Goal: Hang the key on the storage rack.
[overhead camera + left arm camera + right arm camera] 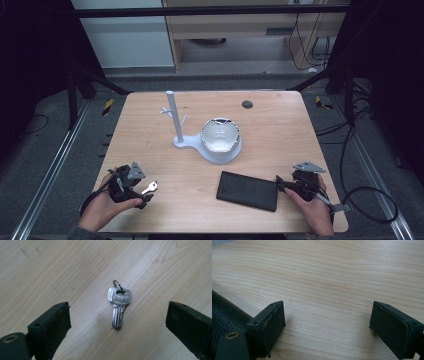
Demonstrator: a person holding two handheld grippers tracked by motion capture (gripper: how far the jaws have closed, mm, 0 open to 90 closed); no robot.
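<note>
Wooden tabletop [280, 125] under dim lab light: I am working both grippers along its near edge, with a white stand [172, 117] and a white bowl [220, 135] sitting together on their base mid-table.

I am holding the left gripper [142, 192] over a silver key [118, 305], jaws spread wide and nothing in them. In the left gripper view the key is lying flat on the wood between the two jaws, its ring [117, 285] pointing away from me and its blade toward me, slightly nearer the left jaw.

The right gripper [281, 184] is waiting, jaws likewise wide and empty, its tip just beside the right end of a black wallet [247, 191].

As I judge it, the step in hand is picking up the key. Being thin and flat, it is likely to slip, so I am planning to centre the jaws on the bow, lower the tips until they are touching the wood, and close slowly across the bow's edges. Closing too high would be risking a miss; closing off-centre would be pushing the key sideways.
</note>
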